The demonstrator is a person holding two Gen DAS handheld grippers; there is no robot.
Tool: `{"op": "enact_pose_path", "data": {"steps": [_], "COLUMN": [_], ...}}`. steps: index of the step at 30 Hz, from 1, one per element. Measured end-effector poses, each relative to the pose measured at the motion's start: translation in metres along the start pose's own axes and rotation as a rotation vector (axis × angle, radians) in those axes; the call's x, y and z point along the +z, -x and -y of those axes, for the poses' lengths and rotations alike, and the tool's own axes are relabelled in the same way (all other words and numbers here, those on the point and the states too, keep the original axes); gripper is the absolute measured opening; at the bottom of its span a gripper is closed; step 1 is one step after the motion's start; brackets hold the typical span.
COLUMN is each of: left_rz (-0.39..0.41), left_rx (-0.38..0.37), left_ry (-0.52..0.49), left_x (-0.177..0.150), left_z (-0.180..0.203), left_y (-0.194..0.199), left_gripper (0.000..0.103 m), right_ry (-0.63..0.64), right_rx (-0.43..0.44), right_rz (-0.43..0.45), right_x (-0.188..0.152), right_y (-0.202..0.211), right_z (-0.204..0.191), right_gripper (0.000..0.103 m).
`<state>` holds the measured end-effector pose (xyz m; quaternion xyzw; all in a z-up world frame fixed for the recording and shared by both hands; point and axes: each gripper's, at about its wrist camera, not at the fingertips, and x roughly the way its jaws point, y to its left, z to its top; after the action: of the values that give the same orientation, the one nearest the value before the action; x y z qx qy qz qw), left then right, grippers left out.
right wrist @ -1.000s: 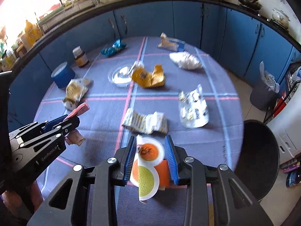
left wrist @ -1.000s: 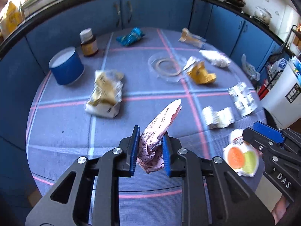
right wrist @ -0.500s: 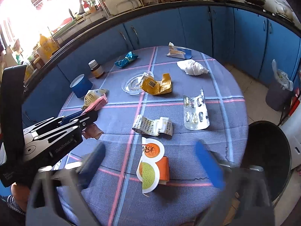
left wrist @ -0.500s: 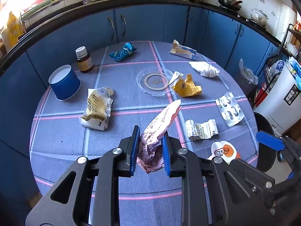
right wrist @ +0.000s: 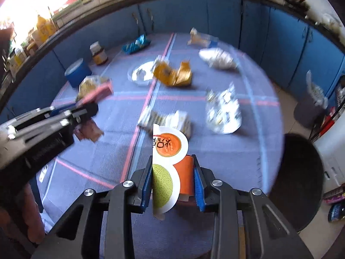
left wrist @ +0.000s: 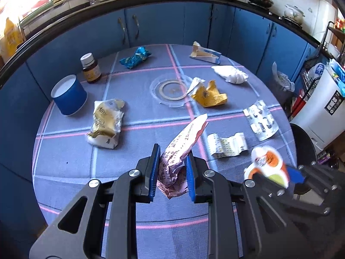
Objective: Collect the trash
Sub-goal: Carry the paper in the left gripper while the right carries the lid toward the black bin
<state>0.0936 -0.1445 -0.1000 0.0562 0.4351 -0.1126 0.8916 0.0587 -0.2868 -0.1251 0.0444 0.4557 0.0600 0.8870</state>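
1. The round worktop (left wrist: 64,151) in blue checked cloth carries scattered litter; a black bin (right wrist: 301,183) stands right of it.
2. Right gripper (right wrist: 172,181): its fingers are closing on the orange-and-white fruit-print carton (right wrist: 170,161); squeeze gently, then carry it binward.
3. Left gripper (left wrist: 171,172): fingers clamped on the crumpled pink printed receipt (left wrist: 181,149), held above the cloth.

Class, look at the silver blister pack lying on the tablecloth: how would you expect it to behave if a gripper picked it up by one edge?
The blister pack looks thin and already curled, so it would probably flex rather than stay flat. Its foil looks smooth, so it might slip in a shallow pinch. It seems light for its size and unlikely to roll.
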Motion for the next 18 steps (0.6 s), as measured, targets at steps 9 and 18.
{"op": "enact_pose_path", "data": {"steps": [9, 18], "left_rz": [0.039, 0.052], "left_rx": [-0.079, -0.144], "left_ry": [-0.116, -0.200], "left_x": [0.022, 0.040], "left_z": [0.065, 0.135], "left_y": [0.003, -0.001], "left_gripper": [0.023, 0.023], "right_ry": [-0.115, -0.217], "right_rx": [-0.133, -0.232], "right_rz": [0.084, 0.124], "right_x": [0.016, 0.012], "right_y": [0.034, 0.057], "right_z": [0.063, 0.125], "right_gripper": [0.032, 0.033]}}
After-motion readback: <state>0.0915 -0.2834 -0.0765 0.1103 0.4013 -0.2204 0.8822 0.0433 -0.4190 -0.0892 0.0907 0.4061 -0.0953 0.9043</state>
